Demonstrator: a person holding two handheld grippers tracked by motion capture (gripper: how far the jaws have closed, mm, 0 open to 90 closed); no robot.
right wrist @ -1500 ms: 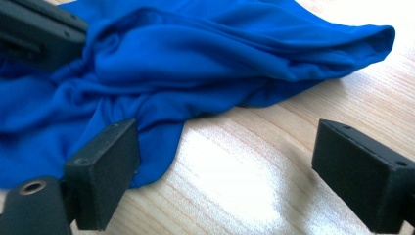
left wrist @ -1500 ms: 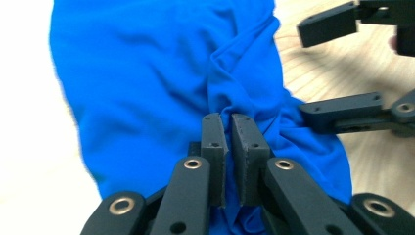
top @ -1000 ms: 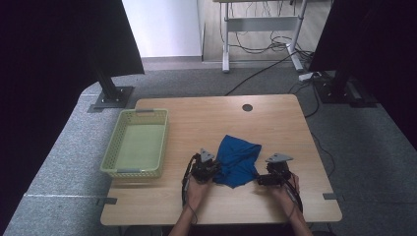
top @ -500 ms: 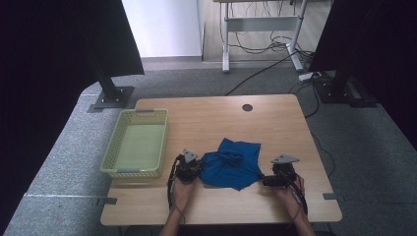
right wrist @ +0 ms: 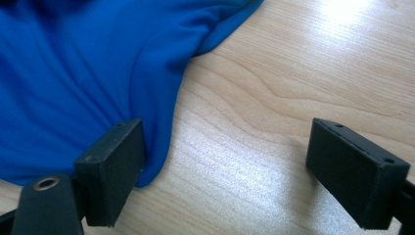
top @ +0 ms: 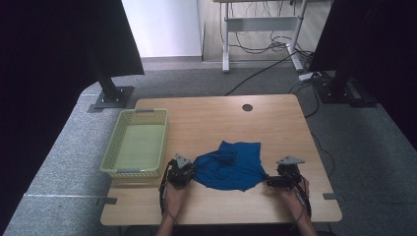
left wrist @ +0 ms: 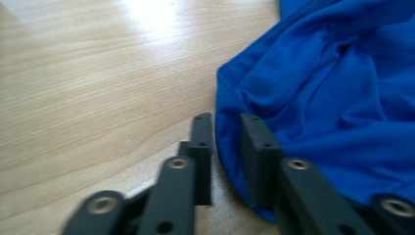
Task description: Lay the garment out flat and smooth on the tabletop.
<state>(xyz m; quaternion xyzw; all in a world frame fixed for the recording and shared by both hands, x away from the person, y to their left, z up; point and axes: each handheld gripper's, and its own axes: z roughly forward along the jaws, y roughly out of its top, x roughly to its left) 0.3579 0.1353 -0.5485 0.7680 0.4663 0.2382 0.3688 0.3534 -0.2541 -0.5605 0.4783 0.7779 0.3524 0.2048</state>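
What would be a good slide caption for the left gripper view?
The left gripper, jaws just opening with a slim gap around the blue cloth's edge, on a wooden table.

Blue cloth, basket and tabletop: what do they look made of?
Blue cloth: thin, smooth knit fabric, probably synthetic, judging by its soft folds and slight sheen. Basket: pale green moulded plastic with perforated lattice walls. Tabletop: light wood or wood-look laminate, with printed-looking grain and glossy glare patches.
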